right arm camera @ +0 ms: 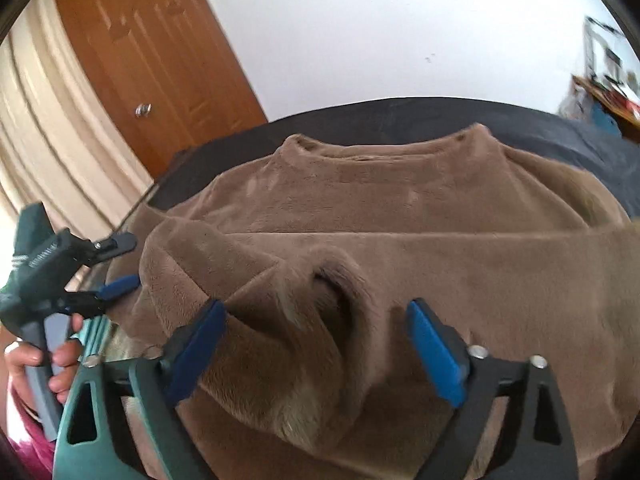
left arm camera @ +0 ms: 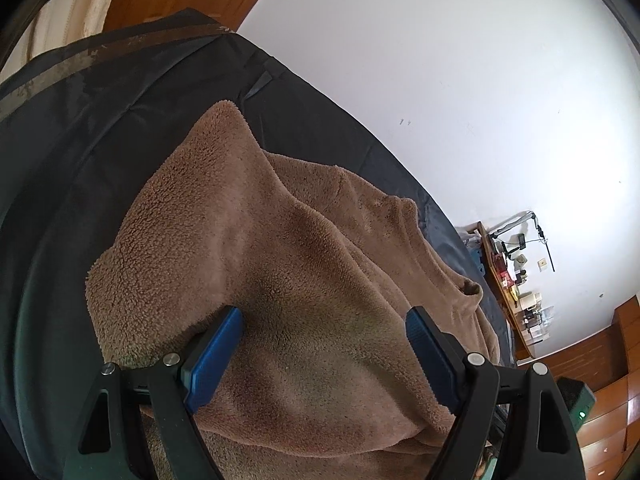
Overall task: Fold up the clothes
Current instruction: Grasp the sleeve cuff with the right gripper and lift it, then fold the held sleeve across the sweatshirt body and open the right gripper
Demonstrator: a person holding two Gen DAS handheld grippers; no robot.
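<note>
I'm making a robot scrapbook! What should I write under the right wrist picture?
Open right gripper hovers over a sleeve cuff of the brown fleece sweater on the dark bed cover.

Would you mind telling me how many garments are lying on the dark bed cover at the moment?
1: a brown fleece sweater spread across the dark bed cover, collar at the far edge. Anything beneath it would be hidden.

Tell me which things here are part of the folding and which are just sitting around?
Part of the job:
brown fleece sweater
dark bed cover it lies on
left gripper, open
right gripper, open

Just around:
wooden door
curtain
cluttered desk
</note>
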